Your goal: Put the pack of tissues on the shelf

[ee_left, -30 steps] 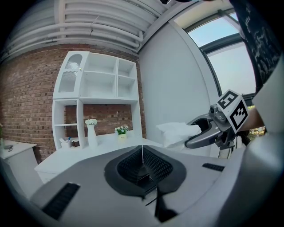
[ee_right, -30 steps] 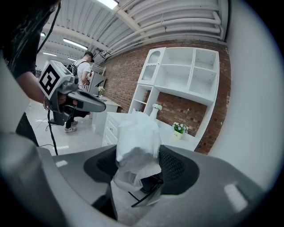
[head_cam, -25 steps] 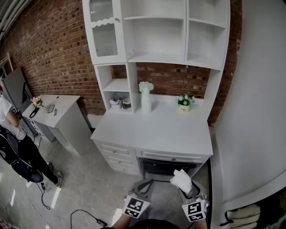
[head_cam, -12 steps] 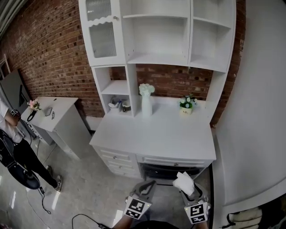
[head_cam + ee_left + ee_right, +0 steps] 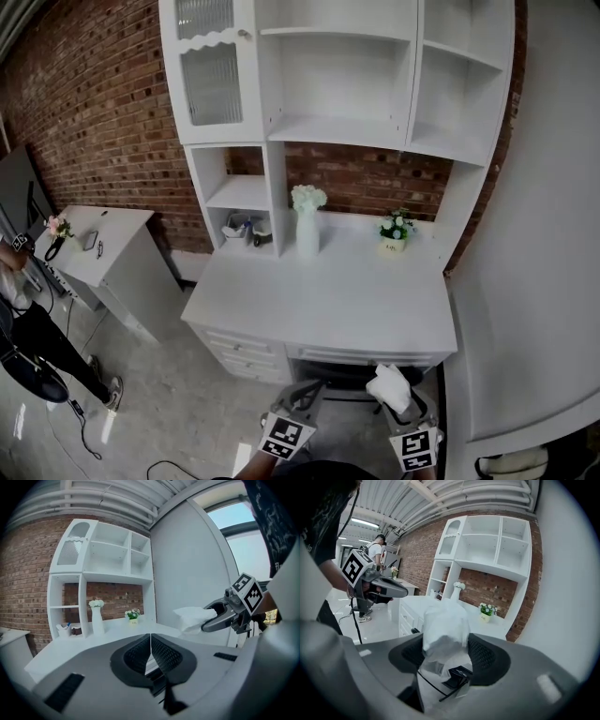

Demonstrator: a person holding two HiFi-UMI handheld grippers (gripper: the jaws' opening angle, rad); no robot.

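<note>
1. Right gripper view — right gripper [image 5: 446, 656] is pinching the pack of tissues [image 5: 444, 623] mid-body; it is looking soft, light and crushable.
2. Left gripper [image 5: 150, 644] is riding pressed together, empty; shelf [image 5: 339, 129] is standing at twelve o'clock.

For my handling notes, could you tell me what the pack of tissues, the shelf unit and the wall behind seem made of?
The pack of tissues looks like soft paper in thin plastic film: it creases and glints. The shelf unit seems painted wood or board, smooth matte white. The wall is rough red brick with visible mortar lines.
</note>
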